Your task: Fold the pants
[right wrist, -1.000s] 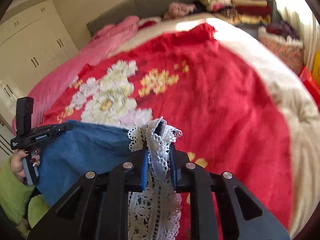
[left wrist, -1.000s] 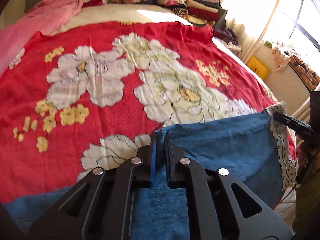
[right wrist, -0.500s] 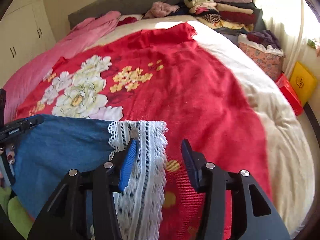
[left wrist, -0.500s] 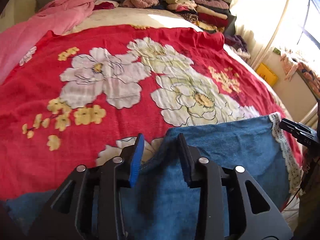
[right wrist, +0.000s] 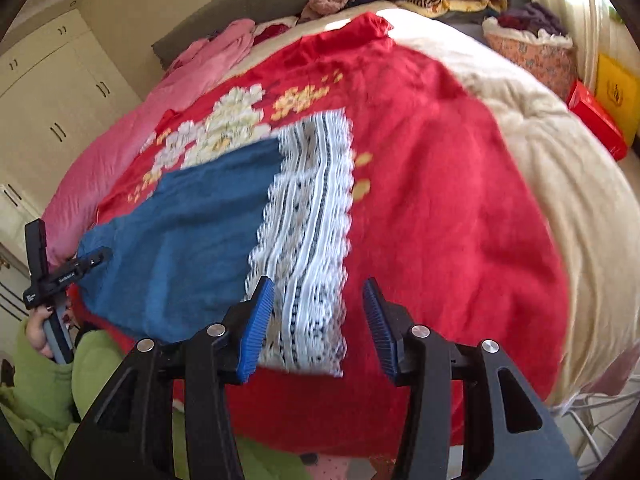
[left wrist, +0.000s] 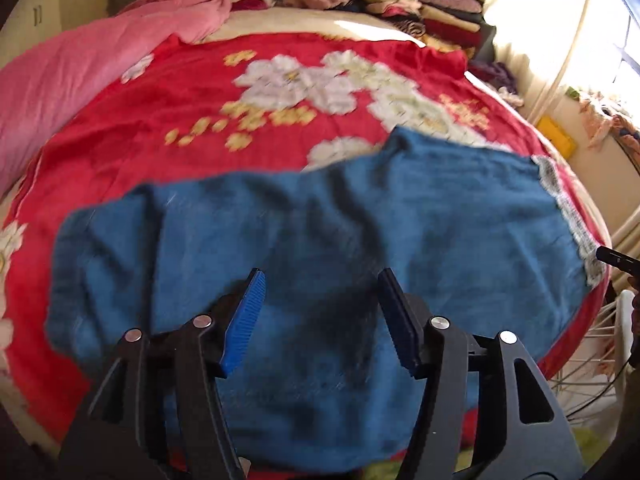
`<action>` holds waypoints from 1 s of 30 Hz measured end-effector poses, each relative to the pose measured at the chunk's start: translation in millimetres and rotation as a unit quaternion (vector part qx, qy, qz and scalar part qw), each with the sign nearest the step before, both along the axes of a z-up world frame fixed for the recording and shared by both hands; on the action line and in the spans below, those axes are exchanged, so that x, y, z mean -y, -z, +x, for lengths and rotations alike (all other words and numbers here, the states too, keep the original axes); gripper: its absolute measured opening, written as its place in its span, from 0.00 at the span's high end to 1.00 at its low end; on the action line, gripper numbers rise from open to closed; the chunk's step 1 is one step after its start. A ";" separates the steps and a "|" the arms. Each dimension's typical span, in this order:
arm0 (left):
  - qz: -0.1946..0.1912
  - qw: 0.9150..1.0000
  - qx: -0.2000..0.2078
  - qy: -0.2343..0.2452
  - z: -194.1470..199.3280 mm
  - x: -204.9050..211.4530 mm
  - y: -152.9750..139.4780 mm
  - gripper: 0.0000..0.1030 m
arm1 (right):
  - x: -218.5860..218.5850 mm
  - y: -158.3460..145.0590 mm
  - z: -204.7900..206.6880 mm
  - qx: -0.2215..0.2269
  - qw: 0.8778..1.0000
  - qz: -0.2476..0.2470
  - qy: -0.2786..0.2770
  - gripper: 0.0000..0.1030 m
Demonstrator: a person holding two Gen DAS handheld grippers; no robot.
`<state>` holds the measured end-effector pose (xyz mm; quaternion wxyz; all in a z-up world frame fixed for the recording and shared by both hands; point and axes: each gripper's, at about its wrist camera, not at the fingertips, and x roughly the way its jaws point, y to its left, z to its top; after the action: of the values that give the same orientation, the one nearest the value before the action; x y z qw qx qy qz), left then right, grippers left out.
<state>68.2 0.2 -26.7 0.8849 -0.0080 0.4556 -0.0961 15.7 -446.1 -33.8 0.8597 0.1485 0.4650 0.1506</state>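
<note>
The blue pants (left wrist: 320,232) lie spread flat on the red flowered blanket (left wrist: 200,120) at the near edge of the bed. Their white lace hem (right wrist: 308,220) lies at the right end; it also shows in the left wrist view (left wrist: 568,208). My left gripper (left wrist: 320,312) is open and empty, raised above the middle of the pants. My right gripper (right wrist: 318,324) is open and empty, raised above the lace hem. The left gripper also shows in the right wrist view (right wrist: 60,276), at the pants' left end.
A pink quilt (left wrist: 80,64) lies along the bed's left side. Stacks of folded clothes (left wrist: 420,12) sit at the head of the bed. A cream blanket (right wrist: 560,160) covers the right side. A white wire rack (left wrist: 592,360) stands beside the bed at right.
Both grippers opened, let go of the pants and drew back and up. The pants now lie flat on the blanket, with the lace hem spread out.
</note>
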 end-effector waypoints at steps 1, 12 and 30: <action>0.003 1.000 -0.007 -0.008 -1.0 -6.0 3.6 0.49 | -4.1 4.7 0.5 -0.004 1.000 -0.002 -0.004 0.55; 0.005 0.999 -0.006 -0.041 -13.1 -42.1 3.7 0.51 | -38.5 9.0 -18.8 0.027 0.988 -0.148 -0.027 0.81; 0.039 0.991 -0.022 0.130 -20.0 90.9 5.2 0.41 | -175.1 -33.1 29.9 0.085 0.966 -0.122 -0.209 0.61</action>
<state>48.2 -90.7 -32.0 0.8544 0.0836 0.4756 -0.1920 45.6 -271.0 -0.7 0.8568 -0.0718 0.4262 0.2813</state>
